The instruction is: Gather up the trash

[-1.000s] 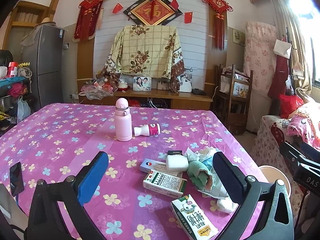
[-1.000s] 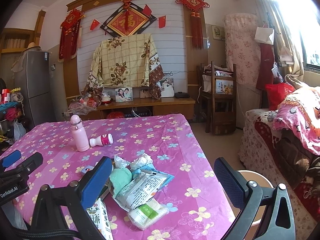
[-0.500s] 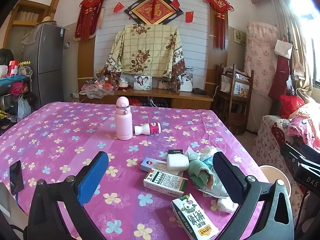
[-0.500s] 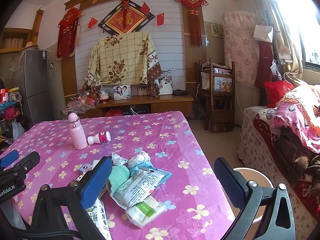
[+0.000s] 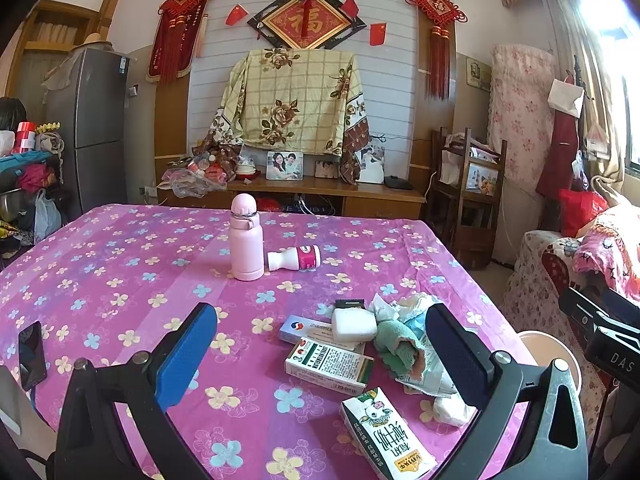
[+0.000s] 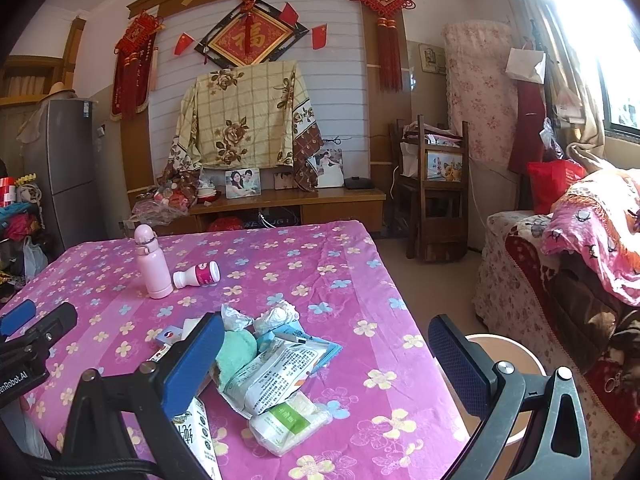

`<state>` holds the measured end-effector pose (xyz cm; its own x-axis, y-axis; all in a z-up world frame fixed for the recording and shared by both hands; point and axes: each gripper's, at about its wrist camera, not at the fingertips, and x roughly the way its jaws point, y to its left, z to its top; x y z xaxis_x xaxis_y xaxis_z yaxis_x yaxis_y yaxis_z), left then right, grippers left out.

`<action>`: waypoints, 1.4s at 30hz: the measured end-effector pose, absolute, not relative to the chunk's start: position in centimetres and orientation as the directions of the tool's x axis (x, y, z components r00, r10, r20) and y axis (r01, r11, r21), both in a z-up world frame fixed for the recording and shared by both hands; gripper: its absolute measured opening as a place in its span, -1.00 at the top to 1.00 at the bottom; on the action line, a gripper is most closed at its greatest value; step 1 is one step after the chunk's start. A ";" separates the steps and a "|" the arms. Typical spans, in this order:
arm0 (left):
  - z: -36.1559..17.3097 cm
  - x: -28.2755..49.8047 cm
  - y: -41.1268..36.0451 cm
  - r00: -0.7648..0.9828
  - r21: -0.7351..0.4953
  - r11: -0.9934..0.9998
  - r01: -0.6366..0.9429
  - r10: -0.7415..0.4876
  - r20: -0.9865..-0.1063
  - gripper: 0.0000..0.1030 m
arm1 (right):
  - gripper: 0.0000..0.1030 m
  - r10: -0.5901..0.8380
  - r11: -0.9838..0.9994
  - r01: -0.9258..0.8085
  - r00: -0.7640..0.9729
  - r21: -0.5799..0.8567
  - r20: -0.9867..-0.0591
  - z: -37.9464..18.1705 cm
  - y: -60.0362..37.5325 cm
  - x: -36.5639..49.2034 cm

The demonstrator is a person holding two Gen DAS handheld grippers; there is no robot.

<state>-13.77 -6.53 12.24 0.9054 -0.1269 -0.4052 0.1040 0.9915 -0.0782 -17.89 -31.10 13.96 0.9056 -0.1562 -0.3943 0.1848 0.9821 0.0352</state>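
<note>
Crinkled white plastic wrappers, a soft green cloth wad and glossy cardboard cartons sit unmoved at five o'clock on the pink flowered counter, both blue-padded tongs, left tongs and right tongs, still gaping wide, empty.

Two bottles – pink flask, small bottle – one milk carton.

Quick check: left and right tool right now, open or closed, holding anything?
Left tool: open, holding nothing, above the table.
Right tool: open, holding nothing, over the trash pile at the table edge.
</note>
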 end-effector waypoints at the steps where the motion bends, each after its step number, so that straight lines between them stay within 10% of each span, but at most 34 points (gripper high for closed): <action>1: 12.3 -13.8 -6.6 0.905 -0.078 0.992 0.104 -0.126 -0.405 -1.00 | -1.00 -0.157 0.982 0.186 0.905 0.035 -0.394 14.0 -31.1 -17.9; 42: 11.1 -13.3 -7.6 0.891 -0.070 0.991 0.110 -0.129 -0.436 -1.00 | -1.00 -0.152 0.981 0.187 0.891 0.042 -0.429 13.0 -31.4 -17.6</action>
<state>-13.33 -7.57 11.07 0.8907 -0.1293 -0.4357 0.1096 0.9915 -0.0702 -17.64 -31.38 12.96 0.8907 -0.1515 -0.4286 0.1870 0.9815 0.0416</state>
